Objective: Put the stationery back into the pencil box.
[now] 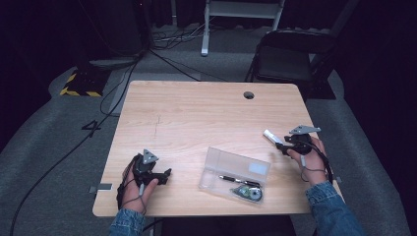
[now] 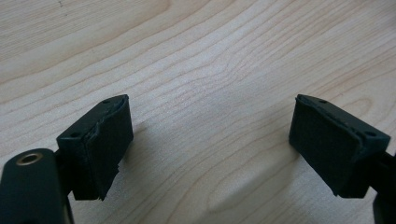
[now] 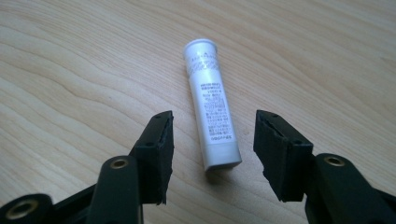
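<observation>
From the high view I see the table (image 1: 196,118) lit from above while the surroundings fall into darkness. Both gripper views are bright and soft, with gentle shadows under the jaws, whose near edges blur.

A light wooden desk (image 1: 196,113) with rounded corners and a round cable hole (image 1: 249,95) near its far edge stands on grey carpet (image 1: 54,142) in a dim room with dark surroundings. Beyond the desk, at the right, is a black folding chair (image 1: 290,56), and further back the pale metal legs of a stand (image 1: 206,29). Black cables (image 1: 113,93) trail across the carpet at the left, near a base with yellow and black hazard stripes (image 1: 78,86)
</observation>
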Available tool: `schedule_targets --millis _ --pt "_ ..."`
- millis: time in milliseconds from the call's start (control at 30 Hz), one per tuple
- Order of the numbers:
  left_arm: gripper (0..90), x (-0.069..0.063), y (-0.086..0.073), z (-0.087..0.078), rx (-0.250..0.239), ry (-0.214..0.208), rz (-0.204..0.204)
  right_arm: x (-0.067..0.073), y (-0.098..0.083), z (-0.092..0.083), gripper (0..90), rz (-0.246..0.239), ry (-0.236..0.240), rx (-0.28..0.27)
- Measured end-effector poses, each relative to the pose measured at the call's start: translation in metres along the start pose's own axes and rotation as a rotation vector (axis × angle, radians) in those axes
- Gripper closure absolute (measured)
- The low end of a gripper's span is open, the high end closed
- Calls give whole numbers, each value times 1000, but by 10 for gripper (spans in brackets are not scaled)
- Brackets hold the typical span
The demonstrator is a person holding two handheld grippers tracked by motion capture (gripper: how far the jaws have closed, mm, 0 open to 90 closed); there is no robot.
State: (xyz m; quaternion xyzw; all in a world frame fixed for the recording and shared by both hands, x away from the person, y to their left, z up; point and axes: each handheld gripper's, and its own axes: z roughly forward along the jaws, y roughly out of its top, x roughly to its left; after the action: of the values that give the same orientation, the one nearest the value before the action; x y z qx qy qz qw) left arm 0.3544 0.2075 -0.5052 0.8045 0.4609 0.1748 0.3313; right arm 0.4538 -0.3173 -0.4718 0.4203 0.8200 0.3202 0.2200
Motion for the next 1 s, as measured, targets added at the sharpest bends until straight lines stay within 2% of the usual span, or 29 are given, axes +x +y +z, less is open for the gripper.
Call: schedule_targets --millis 167,533,633,767,1000 --pt "140 0 0 0 0 0 2 -4 -6 9 515 2 5 19" --pt "147 -3 -2 -2 5 11 -5 -4 -5 23 554 -7 15 33" --pt "147 -4 -2 -2 1 13 -14 -5 -3 25 623 -1 31 26" --pt "147 -3 -3 -4 6 15 0 -6 -1 25 712 -16 51 36" --pt "147 -4 -3 -4 6 14 -1 -4 0 24 718 -7 61 49"
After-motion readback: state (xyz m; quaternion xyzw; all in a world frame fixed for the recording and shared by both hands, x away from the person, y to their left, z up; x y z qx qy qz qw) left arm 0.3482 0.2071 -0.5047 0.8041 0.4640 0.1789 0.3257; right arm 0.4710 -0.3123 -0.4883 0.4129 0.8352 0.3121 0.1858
